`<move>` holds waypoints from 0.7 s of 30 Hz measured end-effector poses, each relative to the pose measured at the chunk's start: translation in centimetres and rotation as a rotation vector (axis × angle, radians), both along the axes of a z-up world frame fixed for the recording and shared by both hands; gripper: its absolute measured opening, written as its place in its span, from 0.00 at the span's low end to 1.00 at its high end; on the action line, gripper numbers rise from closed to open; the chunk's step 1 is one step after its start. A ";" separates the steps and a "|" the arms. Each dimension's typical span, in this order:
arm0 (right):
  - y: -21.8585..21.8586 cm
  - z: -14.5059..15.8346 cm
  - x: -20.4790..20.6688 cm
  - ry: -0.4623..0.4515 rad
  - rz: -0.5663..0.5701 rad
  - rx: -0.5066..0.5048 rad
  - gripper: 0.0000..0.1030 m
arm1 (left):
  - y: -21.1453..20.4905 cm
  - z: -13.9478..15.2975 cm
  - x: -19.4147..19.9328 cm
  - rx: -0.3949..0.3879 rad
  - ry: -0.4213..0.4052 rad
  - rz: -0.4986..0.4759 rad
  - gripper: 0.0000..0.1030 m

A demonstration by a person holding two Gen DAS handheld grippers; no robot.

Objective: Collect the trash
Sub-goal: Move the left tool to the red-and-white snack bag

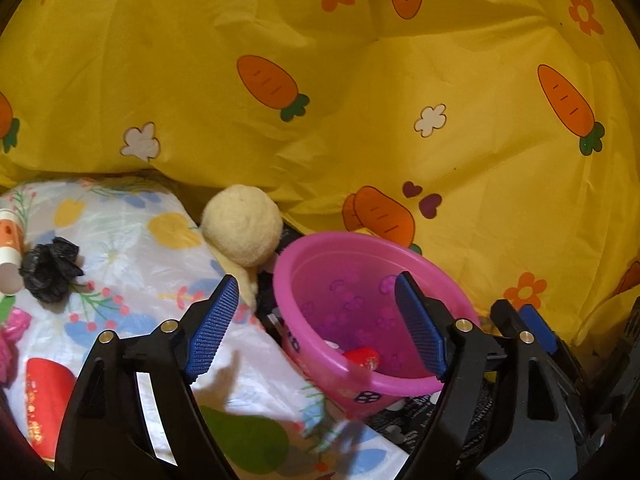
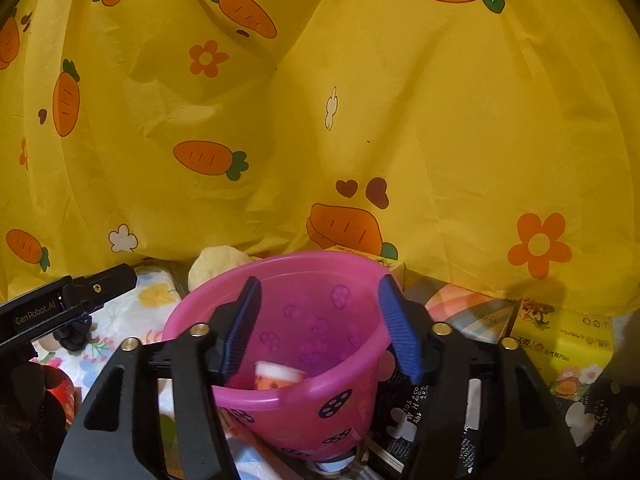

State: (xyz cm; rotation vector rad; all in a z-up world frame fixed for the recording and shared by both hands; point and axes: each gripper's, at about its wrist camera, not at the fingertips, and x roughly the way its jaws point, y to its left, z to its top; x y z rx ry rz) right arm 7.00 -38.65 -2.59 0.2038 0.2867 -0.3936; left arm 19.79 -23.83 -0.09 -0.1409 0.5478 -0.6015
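A pink plastic bucket stands tilted on the floral sheet. My left gripper is open over its left rim, with nothing pressed between the blue pads. A blurred red piece lies inside the bucket. My right gripper is open above the same bucket, where a small white and orange cup rests at the bottom. A crumpled black bag, a white and orange tube and a red packet lie on the sheet at the left.
A yellow carrot-print cloth hangs close behind everything. A cream woolly ball sits beside the bucket at the back. Yellow tissue packs and printed boxes lie at the right. The left gripper's body reaches in from the left.
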 end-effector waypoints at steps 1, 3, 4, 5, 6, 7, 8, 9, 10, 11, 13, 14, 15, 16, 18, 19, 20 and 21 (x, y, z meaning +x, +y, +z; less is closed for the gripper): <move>0.3 0.1 -0.5 -0.012 -0.001 -0.002 0.76 | 0.6 0.3 -0.6 0.009 -0.014 0.028 0.81; 0.9 0.2 -1.4 -0.026 0.017 0.005 0.83 | 2.0 1.0 -1.9 0.025 -0.047 0.081 0.86; 1.3 0.2 -1.8 -0.027 0.026 0.008 0.84 | 2.8 1.2 -2.7 0.032 -0.066 0.106 0.87; 1.7 0.2 -2.2 -0.028 0.036 0.008 0.84 | 3.6 1.4 -3.5 0.039 -0.086 0.135 0.88; 2.3 0.1 -2.7 -0.031 0.050 0.004 0.84 | 4.5 1.6 -4.4 0.049 -0.103 0.163 0.89; 2.8 0.1 -3.0 -0.031 0.060 0.000 0.85 | 5.4 1.8 -5.3 0.062 -0.118 0.185 0.89; 3.3 0.1 -3.3 -0.031 0.072 -0.001 0.85 | 6.3 2.0 -6.1 0.069 -0.133 0.207 0.89; 3.8 0.1 -3.7 -0.037 0.088 0.001 0.85 | 7.1 2.1 -7.0 0.079 -0.144 0.235 0.90; 4.5 0.0 -4.1 -0.041 0.108 0.007 0.86 | 7.9 2.2 -7.9 0.088 -0.153 0.256 0.90; 5.1 0.0 -4.3 -0.036 0.131 0.011 0.86 | 8.7 2.2 -8.7 0.098 -0.159 0.279 0.90; 6.7 -0.2 -4.8 -0.030 0.183 0.011 0.86 | 10.4 2.2 -10.5 0.125 -0.178 0.320 0.90; 7.6 -0.3 -5.0 -0.025 0.207 0.008 0.86 | 11.4 2.1 -11.5 0.136 -0.189 0.342 0.90; 8.5 -0.4 -5.1 -0.021 0.228 0.006 0.86 | 12.3 2.0 -12.3 0.150 -0.194 0.366 0.90; 9.4 -0.5 -5.3 -0.015 0.252 0.002 0.86 | 13.3 1.8 -13.2 0.158 -0.198 0.379 0.90; 11.3 -0.7 -5.5 -0.005 0.299 -0.008 0.86 | 15.4 1.4 -14.6 0.166 -0.201 0.425 0.90; 12.3 -0.8 -5.6 0.000 0.323 -0.016 0.86 | 16.5 1.1 -15.3 0.166 -0.200 0.445 0.90; 13.3 -0.9 -5.6 0.006 0.350 -0.026 0.86 | 17.6 0.7 -15.9 0.164 -0.200 0.462 0.90; 14.2 -1.0 -5.8 0.007 0.368 -0.036 0.86 | 18.7 0.3 -16.4 0.171 -0.195 0.493 0.90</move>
